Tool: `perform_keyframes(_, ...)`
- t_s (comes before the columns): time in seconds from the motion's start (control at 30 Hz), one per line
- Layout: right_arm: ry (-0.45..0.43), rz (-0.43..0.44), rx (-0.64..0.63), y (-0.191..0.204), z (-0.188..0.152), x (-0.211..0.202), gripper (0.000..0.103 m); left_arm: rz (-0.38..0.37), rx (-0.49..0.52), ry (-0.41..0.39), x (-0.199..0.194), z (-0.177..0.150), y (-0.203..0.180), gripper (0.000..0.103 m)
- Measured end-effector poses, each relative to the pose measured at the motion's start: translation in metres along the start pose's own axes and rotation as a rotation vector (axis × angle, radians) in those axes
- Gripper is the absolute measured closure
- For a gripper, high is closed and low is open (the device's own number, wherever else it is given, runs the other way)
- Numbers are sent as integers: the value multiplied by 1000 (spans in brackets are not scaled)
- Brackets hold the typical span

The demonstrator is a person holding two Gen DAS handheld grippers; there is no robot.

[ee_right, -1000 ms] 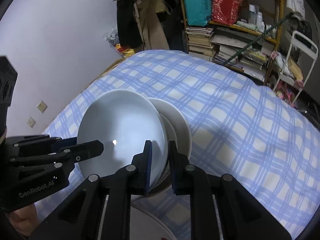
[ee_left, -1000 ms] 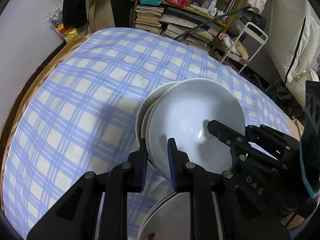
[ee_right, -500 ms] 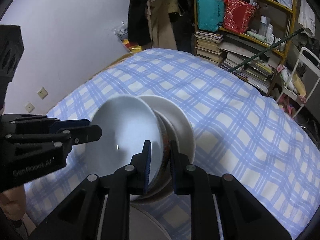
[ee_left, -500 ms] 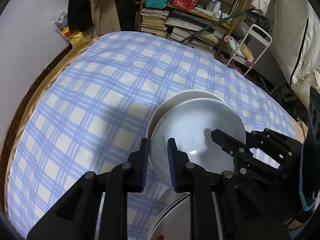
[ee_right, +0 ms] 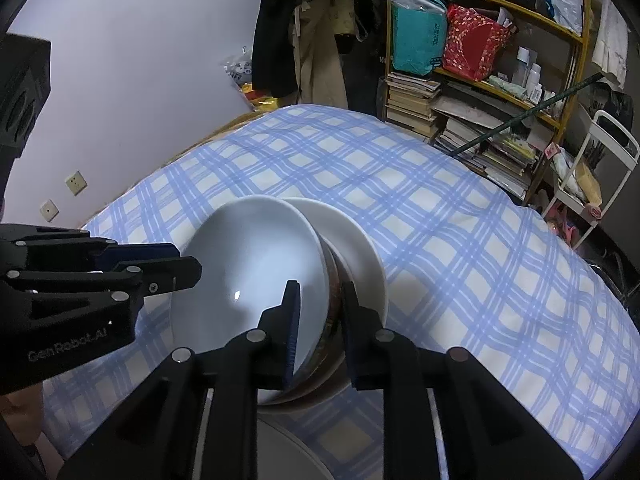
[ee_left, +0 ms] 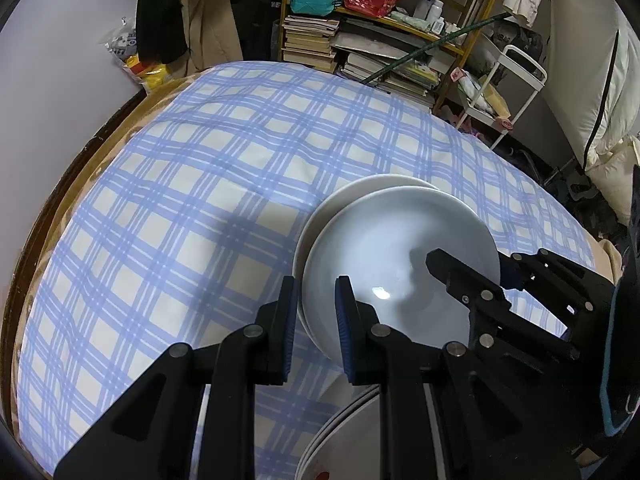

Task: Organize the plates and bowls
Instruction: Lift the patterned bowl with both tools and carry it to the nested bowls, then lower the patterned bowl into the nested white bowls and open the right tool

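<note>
1. Plain pale wall (ee_right: 132,60) at left, two sockets (ee_right: 75,182) low down; hanging clothes (ee_right: 316,40) in the far corner.
2. Yellow shelving (ee_left: 400,28) at far right, stacked with books (ee_left: 308,40); white cart (ee_left: 516,92) beside.
3. Blue plaid cloth (ee_left: 200,208) across the near surface.

Your left gripper (ee_left: 316,320) straddles the near rim of the white bowl (ee_left: 400,264), blue pads on either side of it. The bowl sits on a cream plate (ee_left: 340,204) over the blue checked cloth (ee_left: 180,200). Your right gripper (ee_left: 472,276) reaches the bowl's far edge; more plates (ee_left: 344,436) lie below
</note>
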State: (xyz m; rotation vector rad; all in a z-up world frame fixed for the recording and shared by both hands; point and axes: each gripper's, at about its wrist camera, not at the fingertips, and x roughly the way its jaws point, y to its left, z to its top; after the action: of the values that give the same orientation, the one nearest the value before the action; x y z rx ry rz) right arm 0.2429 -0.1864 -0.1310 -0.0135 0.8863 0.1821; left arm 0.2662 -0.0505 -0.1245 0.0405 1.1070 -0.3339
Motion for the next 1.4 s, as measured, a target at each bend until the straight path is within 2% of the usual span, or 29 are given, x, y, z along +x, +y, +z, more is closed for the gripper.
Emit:
perform_keyframes(0.13,-9,-28,-38,6,2,-3,80,-5,-16,-1,1,2,4,84)
perform_keyframes(0.3,-30,-113,-126,19,2,-3,76,-11,-25,0,1,3,8,84)
perform_keyframes(0.53,-77,-54,-53,4,9,-20,76,21,-22,-14,-7,6,12,84)
perform_keyframes(0.57,-87,-44,-43,1,11,-24,71,28,-27,-15,-7,6,14,84)
perform_keyframes(0.67,-112,-34,0,-10,15,-34,48,45,-51,-13,-7,8,22,83)
perform_keyframes(0.83,-78,-31,78,-36,16,-38,30,30,-59,24,-1,9,32,83)
perform_keyframes(0.9,-60,-34,100,-45,15,-36,15,15,-53,40,2,9,33,82)
perform_keyframes(0.97,-39,-40,113,-53,13,-34,10,0,-51,54,4,9,34,81)
perform_keyframes(1.03,-25,-43,125,-58,10,-31,10,-29,-35,81,7,7,33,81)
perform_keyframes(1.2,8,-59,139,-63,6,-22,5,-46,-24,95,7,6,33,81)
perform_keyframes(1.3,35,-80,135,-65,3,-17,4,-58,-40,104,8,7,38,79)
perform_keyframes(1.4,62,-86,150,-68,1,-12,4,-104,-79,118,11,7,45,75)
